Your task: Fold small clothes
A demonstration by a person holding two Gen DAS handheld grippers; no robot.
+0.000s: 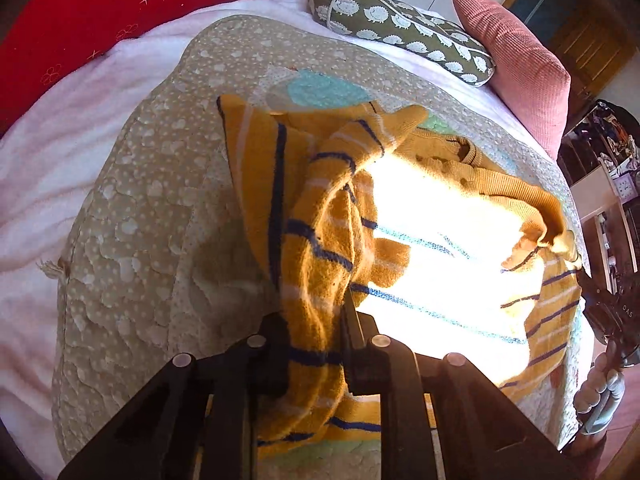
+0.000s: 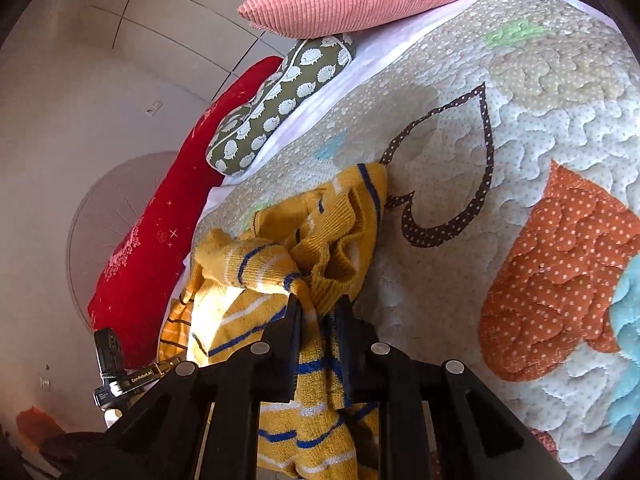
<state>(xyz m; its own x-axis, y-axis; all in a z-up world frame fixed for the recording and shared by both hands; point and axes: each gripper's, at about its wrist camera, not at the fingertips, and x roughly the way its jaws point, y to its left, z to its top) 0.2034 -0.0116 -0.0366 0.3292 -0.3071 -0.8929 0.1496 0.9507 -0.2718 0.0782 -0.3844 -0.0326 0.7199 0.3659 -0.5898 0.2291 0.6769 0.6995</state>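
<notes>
The yellow striped sweater lies bunched on the quilt spread over the bed, and it is in both my tongs at once. My left tongs are closed down on a thick roll of its knit, which runs up and away from the fingers toward the far sleeve end. My right tongs are likewise pinched on a fold of the same sweater, the cloth hanging down between the fingers. The sweater's long axis seems to run between my two grips, left to right, with its bulk ahead of both. I judge the coming move turns on drawing the two grips apart along that line to flatten it. The hedgehog cushion and pink pillow sit well beyond.
</notes>
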